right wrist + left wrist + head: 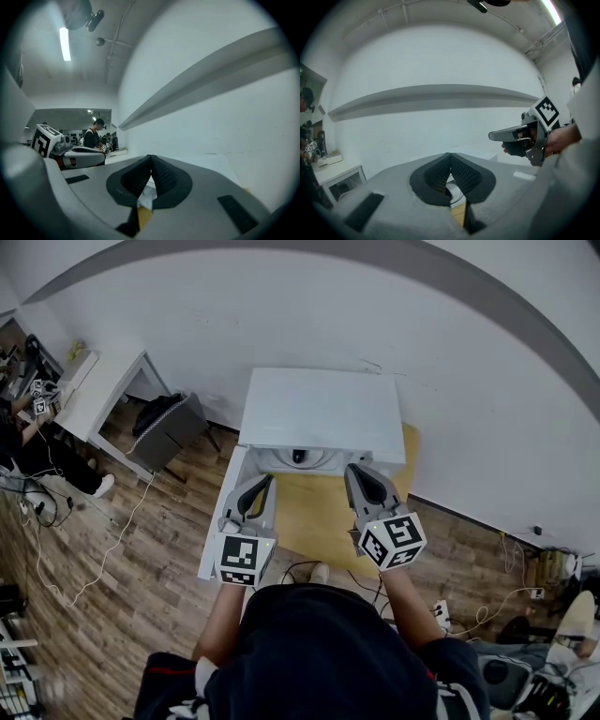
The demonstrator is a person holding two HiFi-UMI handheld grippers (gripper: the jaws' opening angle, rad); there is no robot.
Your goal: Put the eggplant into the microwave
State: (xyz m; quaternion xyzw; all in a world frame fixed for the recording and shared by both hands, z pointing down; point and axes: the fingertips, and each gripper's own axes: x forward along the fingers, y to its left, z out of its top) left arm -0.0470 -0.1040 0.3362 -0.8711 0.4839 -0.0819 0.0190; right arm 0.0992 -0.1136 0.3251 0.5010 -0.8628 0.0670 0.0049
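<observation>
While side by side before the open microwave (pixel 319 413), left claw (pixel 268 480) and right claw (pixel 355 470) closed, empty.

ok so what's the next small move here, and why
Probably look around for the eggplant: the left gripper and right gripper are both shut and empty, the door of the microwave stands open, and no eggplant clearly shows in any view.

A dark chair (pixel 169 430) stands beside a white desk (pixel 101 390) on the wood floor (pixel 159 554).
</observation>
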